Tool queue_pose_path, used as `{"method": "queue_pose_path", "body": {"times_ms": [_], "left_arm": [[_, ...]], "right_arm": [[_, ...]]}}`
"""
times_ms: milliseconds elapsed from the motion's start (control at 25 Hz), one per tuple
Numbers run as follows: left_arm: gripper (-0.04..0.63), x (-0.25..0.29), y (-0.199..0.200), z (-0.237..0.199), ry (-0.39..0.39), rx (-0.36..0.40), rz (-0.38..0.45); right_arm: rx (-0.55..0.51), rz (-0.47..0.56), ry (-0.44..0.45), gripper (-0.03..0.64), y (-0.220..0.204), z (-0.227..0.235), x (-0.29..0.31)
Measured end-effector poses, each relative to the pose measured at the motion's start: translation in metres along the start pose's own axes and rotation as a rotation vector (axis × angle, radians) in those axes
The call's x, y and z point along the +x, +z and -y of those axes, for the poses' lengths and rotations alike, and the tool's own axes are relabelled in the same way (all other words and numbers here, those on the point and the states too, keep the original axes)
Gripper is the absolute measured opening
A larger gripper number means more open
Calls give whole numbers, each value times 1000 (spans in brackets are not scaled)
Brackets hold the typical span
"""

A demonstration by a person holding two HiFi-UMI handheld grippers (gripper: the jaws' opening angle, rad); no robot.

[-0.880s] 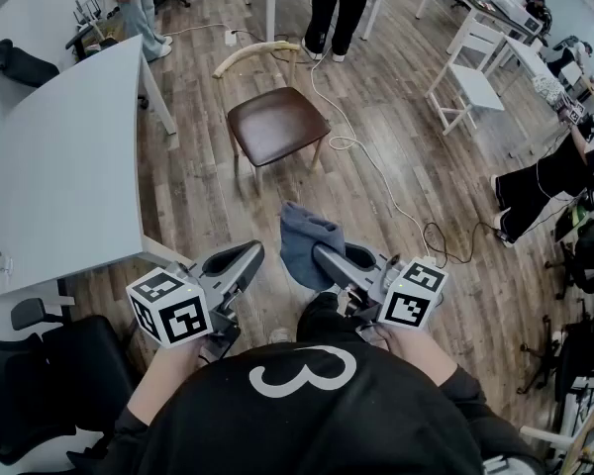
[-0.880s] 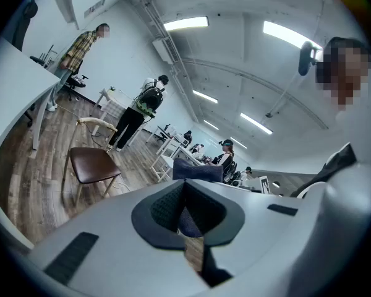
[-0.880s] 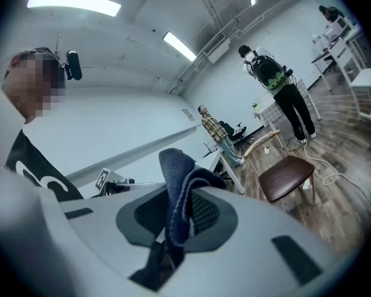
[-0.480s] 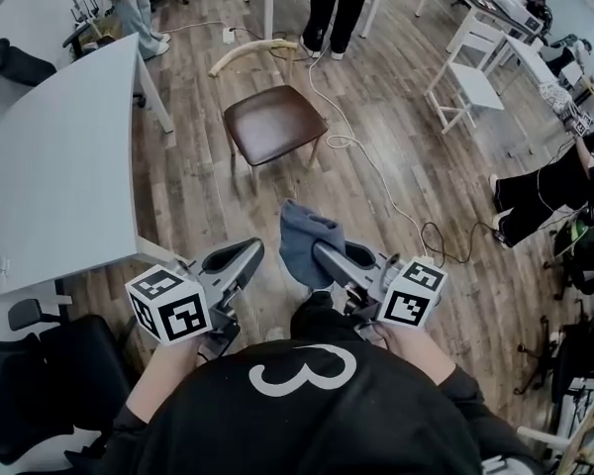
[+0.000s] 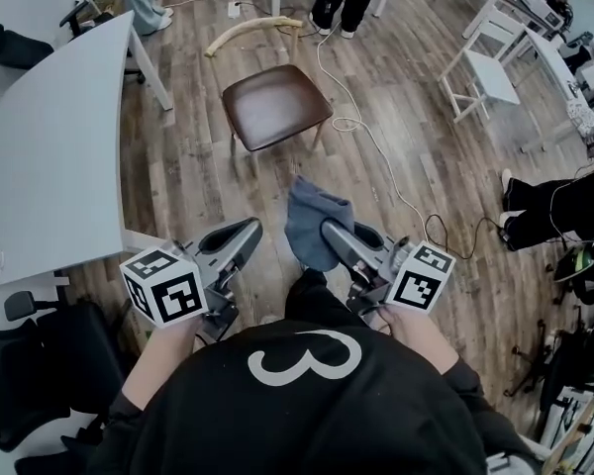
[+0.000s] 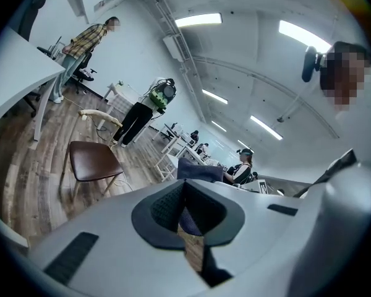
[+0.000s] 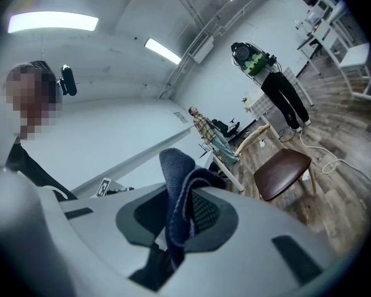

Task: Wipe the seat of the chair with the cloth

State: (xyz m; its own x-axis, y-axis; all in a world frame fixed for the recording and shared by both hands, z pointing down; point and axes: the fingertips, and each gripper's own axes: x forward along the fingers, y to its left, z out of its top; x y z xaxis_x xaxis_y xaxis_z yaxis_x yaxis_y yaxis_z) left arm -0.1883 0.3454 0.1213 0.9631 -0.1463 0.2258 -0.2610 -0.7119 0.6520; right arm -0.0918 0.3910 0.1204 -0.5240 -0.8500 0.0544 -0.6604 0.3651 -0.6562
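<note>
While the brown-seated chair [image 5: 275,105] stands on the wood floor [image 5: 198,186] well ahead, the right gripper [image 5: 329,231] clamps a crumpled dark blue cloth [image 5: 315,228], its folds bunched above the jaws. The left gripper [image 5: 249,232] has its jaws together on nothing. Since a moment earlier, the chair sits slightly higher in the head view.

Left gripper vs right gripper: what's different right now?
Load: the right gripper is clamped on the blue cloth; the left gripper holds nothing.
Closure: the left gripper's fingers meet at the tips; the right gripper's fingers are separated by the cloth's folds.
Shared: both sit low in front of the person, pointing toward the brown chair, neither touching it.
</note>
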Motion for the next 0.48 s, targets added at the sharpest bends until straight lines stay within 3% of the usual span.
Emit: {"method": "queue_pose_path", "body": {"times_ms": [480], "left_arm": [[12,145,53,-69,89,-119,-9]], "right_arm": [[107,-67,47,54,86,146,34]]}}
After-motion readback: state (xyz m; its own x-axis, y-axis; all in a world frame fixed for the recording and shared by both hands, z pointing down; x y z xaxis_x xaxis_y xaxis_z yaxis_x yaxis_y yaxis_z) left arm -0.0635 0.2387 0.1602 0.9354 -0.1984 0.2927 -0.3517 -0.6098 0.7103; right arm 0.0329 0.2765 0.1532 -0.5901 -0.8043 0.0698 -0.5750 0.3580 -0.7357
